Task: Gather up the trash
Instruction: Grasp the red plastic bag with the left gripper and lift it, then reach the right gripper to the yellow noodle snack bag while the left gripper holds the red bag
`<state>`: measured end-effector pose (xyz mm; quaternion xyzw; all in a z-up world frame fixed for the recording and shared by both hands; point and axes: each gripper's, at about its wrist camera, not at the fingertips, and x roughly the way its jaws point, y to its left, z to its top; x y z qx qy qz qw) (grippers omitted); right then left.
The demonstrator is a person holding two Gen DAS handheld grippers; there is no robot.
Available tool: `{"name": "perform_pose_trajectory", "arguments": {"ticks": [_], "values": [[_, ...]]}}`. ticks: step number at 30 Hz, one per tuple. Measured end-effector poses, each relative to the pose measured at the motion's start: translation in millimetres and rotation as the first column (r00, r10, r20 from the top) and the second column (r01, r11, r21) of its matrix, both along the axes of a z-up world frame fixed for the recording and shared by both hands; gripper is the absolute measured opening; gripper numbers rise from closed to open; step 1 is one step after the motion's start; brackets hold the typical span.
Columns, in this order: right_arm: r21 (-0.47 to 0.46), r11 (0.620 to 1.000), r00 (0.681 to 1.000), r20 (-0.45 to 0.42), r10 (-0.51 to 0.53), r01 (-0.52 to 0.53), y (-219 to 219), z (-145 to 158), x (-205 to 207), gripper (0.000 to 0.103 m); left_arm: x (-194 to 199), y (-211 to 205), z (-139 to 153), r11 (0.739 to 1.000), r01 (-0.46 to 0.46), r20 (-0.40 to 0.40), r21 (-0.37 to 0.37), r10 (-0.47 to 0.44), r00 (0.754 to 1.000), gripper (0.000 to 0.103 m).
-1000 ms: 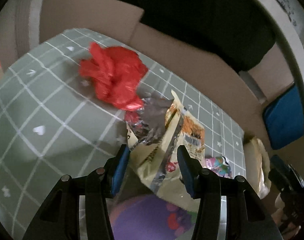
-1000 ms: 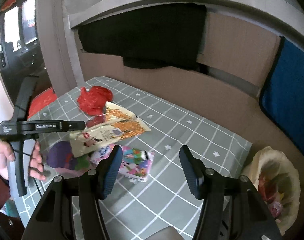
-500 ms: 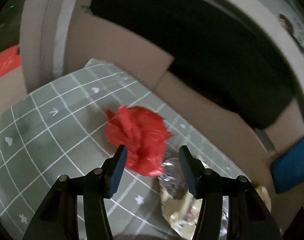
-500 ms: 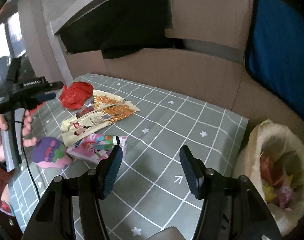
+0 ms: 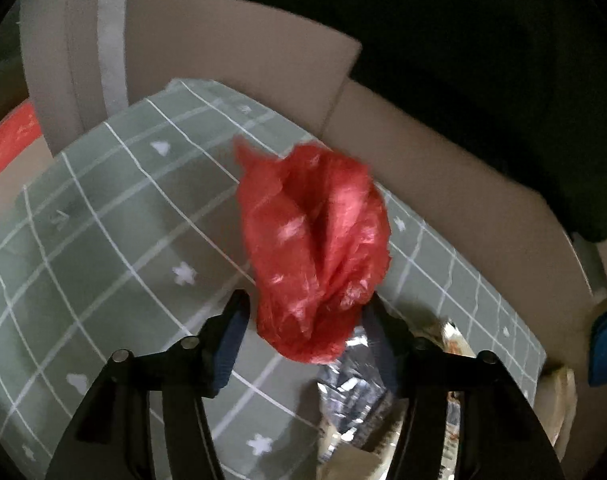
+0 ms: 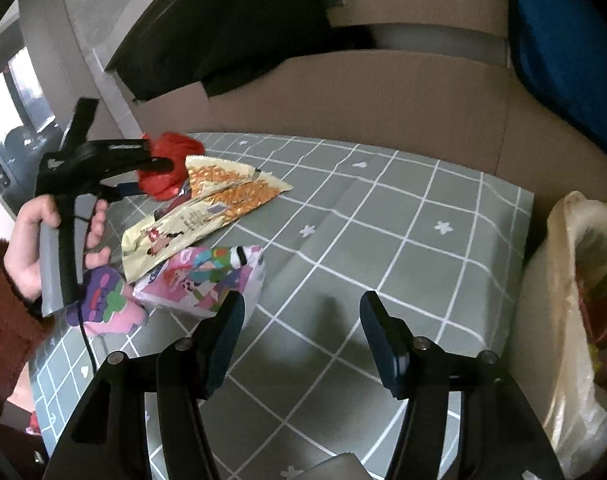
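A crumpled red plastic bag (image 5: 315, 256) lies on the green checked table (image 5: 103, 220). My left gripper (image 5: 303, 320) is open, its fingers on either side of the bag's near end; it also shows in the right wrist view (image 6: 143, 178), at the red bag (image 6: 167, 168). A yellow snack wrapper (image 6: 207, 208), a pink carton (image 6: 203, 276) and a purple toy-like wrapper (image 6: 103, 296) lie on the table. My right gripper (image 6: 303, 328) is open and empty above bare cloth. A trash bag (image 6: 583, 312) hangs off the table's right edge.
A brown cardboard wall (image 6: 383, 96) stands behind the table, with a dark cloth (image 6: 223, 32) above it. A blue cushion (image 6: 567, 40) is at the far right. The silver inside of the snack wrapper (image 5: 351, 380) lies just right of the left gripper.
My left gripper has let go of the yellow snack wrapper and moved forward to the red bag, which now sits between its fingers. The right gripper swung right, bringing the trash bag nearer.
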<state>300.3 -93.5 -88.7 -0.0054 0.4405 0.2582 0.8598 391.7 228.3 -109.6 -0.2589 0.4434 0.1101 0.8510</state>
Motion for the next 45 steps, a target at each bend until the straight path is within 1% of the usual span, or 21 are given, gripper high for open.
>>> {"name": "perform_pose_trajectory", "arguments": {"ticks": [2, 5, 7, 11, 14, 18, 22, 26, 29, 35, 39, 42, 43, 44, 45], "values": [[-0.004, 1.000, 1.000, -0.009, 0.007, -0.007, 2, -2, -1, 0.057, -7, -6, 7, 1.000, 0.001, 0.022, 0.016, -0.001, 1.000, 0.041], [-0.005, 1.000, 1.000, -0.004, 0.029, -0.029, 7, 2, -4, 0.057, -29, -15, 27, 0.997, 0.017, 0.092, 0.076, -0.024, 0.995, 0.039], [-0.004, 0.999, 0.999, -0.003, 0.047, -0.047, 14, 7, -3, 0.057, -53, -20, 43, 0.992, 0.025, 0.134, 0.123, -0.042, 0.990, 0.039], [0.036, 0.995, 0.995, -0.027, 0.098, -0.097, 36, 20, 3, 0.059, -100, -18, 63, 0.988, 0.022, 0.172, 0.155, -0.049, 0.984, 0.039], [0.040, 0.993, 0.992, -0.046, 0.114, -0.112, 62, 24, 11, 0.059, -137, -10, 75, 0.990, -0.009, 0.199, 0.142, -0.019, 0.980, 0.039], [0.021, 0.995, 0.990, -0.101, 0.103, -0.102, 93, 15, 24, 0.059, -178, 4, 82, 0.995, -0.039, 0.235, 0.088, 0.017, 0.972, 0.039], [-0.009, 0.999, 0.989, -0.138, 0.043, -0.045, 111, 1, 34, 0.058, -201, 11, 86, 0.996, -0.042, 0.249, 0.077, 0.022, 0.968, 0.039], [-0.041, 0.999, 0.991, -0.135, 0.001, -0.006, 118, -9, 38, 0.058, -215, 16, 86, 0.998, -0.041, 0.258, 0.057, 0.025, 0.966, 0.039], [-0.052, 0.999, 0.990, -0.139, -0.011, 0.004, 122, -13, 39, 0.058, -220, 19, 84, 0.998, -0.040, 0.259, 0.046, 0.027, 0.966, 0.039], [-0.013, 0.999, 0.982, -0.186, -0.035, 0.033, 121, -21, 46, 0.059, -224, 27, 78, 0.999, -0.038, 0.248, 0.016, 0.033, 0.968, 0.039], [-0.020, 0.999, 0.980, -0.195, -0.050, 0.047, 123, -21, 47, 0.060, -224, 29, 71, 0.999, -0.044, 0.232, -0.004, 0.044, 0.972, 0.039], [-0.061, 0.998, 0.981, -0.193, -0.015, 0.003, 133, -21, 47, 0.067, -223, 29, 65, 0.999, -0.047, 0.215, -0.017, 0.050, 0.975, 0.039], [-0.082, 0.997, 0.983, -0.184, -0.003, -0.013, 137, -20, 46, 0.066, -222, 29, 63, 0.999, -0.047, 0.209, -0.019, 0.050, 0.977, 0.039], [-0.078, 0.997, 0.984, -0.180, 0.006, -0.021, 138, -20, 46, 0.056, -222, 29, 62, 0.999, -0.045, 0.204, -0.021, 0.048, 0.978, 0.039], [-0.053, 0.998, 0.983, -0.179, 0.031, -0.041, 139, -19, 44, 0.045, -221, 29, 61, 0.999, -0.043, 0.200, -0.022, 0.047, 0.979, 0.039]]}}
